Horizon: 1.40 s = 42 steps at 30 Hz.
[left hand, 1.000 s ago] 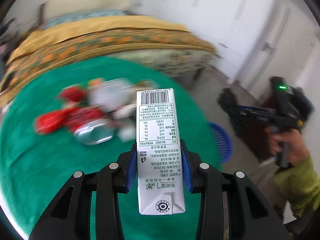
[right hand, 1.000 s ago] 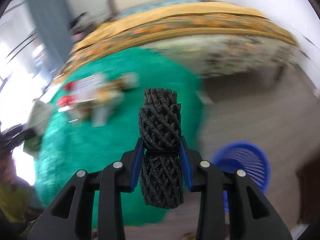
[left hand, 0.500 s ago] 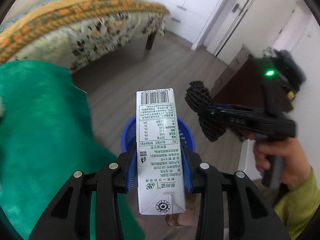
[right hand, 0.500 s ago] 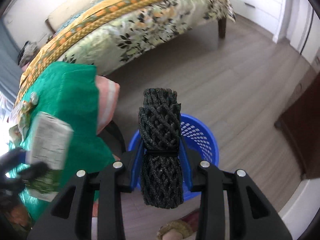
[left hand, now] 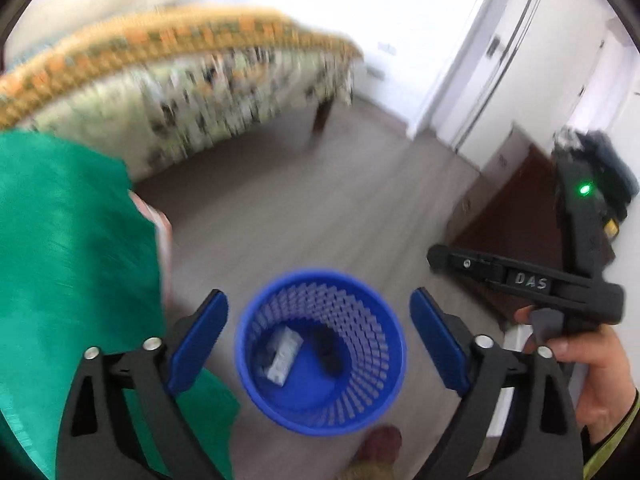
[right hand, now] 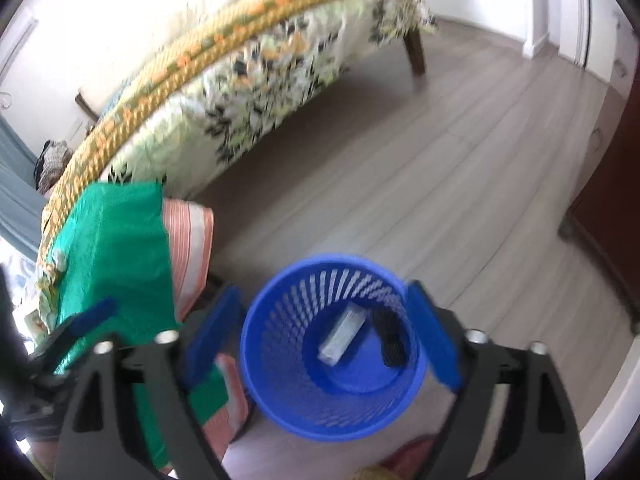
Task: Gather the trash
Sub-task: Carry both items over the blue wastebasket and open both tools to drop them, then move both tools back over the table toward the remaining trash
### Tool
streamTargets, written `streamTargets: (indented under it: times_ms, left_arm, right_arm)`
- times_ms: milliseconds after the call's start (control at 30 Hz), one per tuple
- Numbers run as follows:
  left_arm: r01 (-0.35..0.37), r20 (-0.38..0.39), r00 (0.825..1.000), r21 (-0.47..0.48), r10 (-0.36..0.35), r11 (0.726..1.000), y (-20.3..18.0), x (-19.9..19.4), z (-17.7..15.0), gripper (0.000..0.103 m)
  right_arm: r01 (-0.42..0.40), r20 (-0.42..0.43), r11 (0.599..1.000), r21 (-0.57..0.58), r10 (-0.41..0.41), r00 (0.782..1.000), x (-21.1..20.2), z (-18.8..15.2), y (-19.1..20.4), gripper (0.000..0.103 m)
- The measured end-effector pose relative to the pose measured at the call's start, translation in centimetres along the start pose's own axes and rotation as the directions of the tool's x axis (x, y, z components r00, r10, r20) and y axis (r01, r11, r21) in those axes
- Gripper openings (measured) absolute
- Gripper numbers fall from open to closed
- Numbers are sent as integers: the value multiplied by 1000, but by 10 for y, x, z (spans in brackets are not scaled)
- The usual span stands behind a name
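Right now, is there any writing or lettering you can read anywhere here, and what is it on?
"DAS": raised letters on the black body of the right claw, seen from the left wrist.
Carton in the blue basket: its print is too blurred to read.
Nothing else shows legible text.

A bright blue plastic mesh wastebasket [right hand: 332, 344] shows a slotted lattice wall. Inside lie a white-and-grey printed carton [right hand: 342, 338] and a black net-patterned bundle [right hand: 389, 336]. The draped tablecloth [right hand: 116, 248] is plain emerald green over a coral-and-white striped cloth [right hand: 190, 236]. The bedspread [right hand: 256, 92] is cream with dark leaves, edged by a yellow-orange band.
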<state>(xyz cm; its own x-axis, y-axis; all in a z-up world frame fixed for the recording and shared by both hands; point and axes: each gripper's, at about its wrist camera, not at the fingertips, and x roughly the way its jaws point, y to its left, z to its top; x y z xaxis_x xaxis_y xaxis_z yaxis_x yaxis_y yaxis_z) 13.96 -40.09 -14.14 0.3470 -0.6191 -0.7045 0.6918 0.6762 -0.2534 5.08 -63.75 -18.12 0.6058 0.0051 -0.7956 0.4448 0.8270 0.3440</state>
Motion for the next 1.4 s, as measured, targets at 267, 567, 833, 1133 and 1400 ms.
streamTargets:
  times_ms: [267,567,833,1133,1400]
  left_arm:
    - [-192,194,963,3,188,981,25,-120,-31,98]
    - [-292,115,939,-234,325,927,163,-247,-111,98]
    - [-530,-16,835,-293,550,796,276,-299,-158,98]
    - [-525,-123,850,-268,512,808,316,-282,-181,98]
    - [-541,-143,841,-250,522,803,317,-275,-184,99]
  right_arm:
    - [108,319,989,-100,-71,945,-64,-11,55,98]
    - [5,326,935,-355,119,938,-69,-92,201,98]
    - [-173,54,793,-584,250,967,-34,-169,360,98]
    - [-137,-31,758,-638,152,988,21,-187,421,98]
    - [-153,-32,790,-594,166,986,17,-198,404,98]
